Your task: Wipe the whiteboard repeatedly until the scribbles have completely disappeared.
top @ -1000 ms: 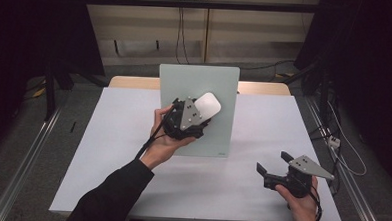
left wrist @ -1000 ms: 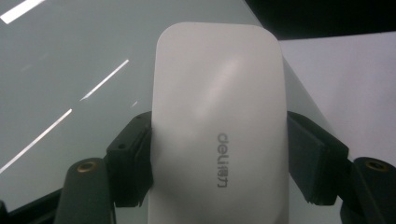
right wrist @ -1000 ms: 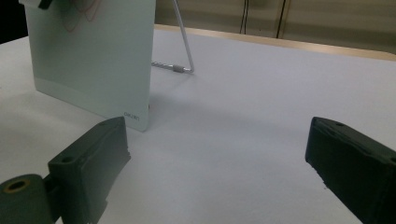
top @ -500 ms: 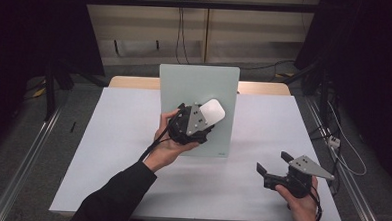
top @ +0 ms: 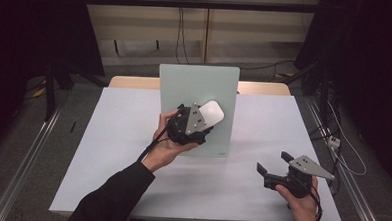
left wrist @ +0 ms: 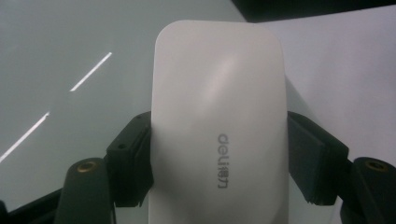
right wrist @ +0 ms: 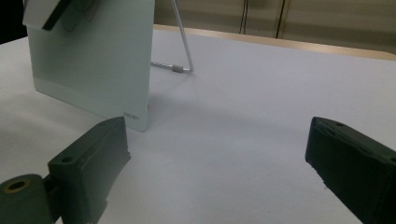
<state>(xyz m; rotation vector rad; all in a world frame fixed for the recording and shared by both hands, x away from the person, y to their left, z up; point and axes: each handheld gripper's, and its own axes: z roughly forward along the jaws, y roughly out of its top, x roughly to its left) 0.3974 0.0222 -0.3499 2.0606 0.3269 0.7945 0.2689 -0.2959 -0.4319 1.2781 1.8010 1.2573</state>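
While it sits clamped between the two black jaws of the left gripper (top: 203, 122), the white, smooth-surfaced rounded-rectangular eraser (left wrist: 219, 116) with grey "deli" lettering is held in front of the face of the pale green glass board (top: 190, 85); whether it touches the glass cannot be told. In the left gripper view the jaws press on both long sides of the eraser near its lower half, and most of its length sticks out beyond them toward the board. From the high view the eraser (top: 210, 112) lies over the right-hand middle of the board, with the person's left hand (top: 167, 139) wrapped around the gripper body just below and left of it.

Well apart, to the lower right of the board, the right gripper (top: 274, 166) is held in the person's right hand (top: 300, 202) low over the tabletop, its jaws standing wide apart with nothing between them. The right gripper view shows the board's lower corner (right wrist: 135, 116) and its thin metal prop stand (right wrist: 180, 46) behind.

Under the board lies a white rectangular tabletop (top: 107, 151) with a wooden edge (top: 135, 82) at the far side. Beyond the board is a pale wall with hanging cables (top: 180, 34), and dark curtains at both sides; metal rails (top: 26, 158) run along the grey floor.
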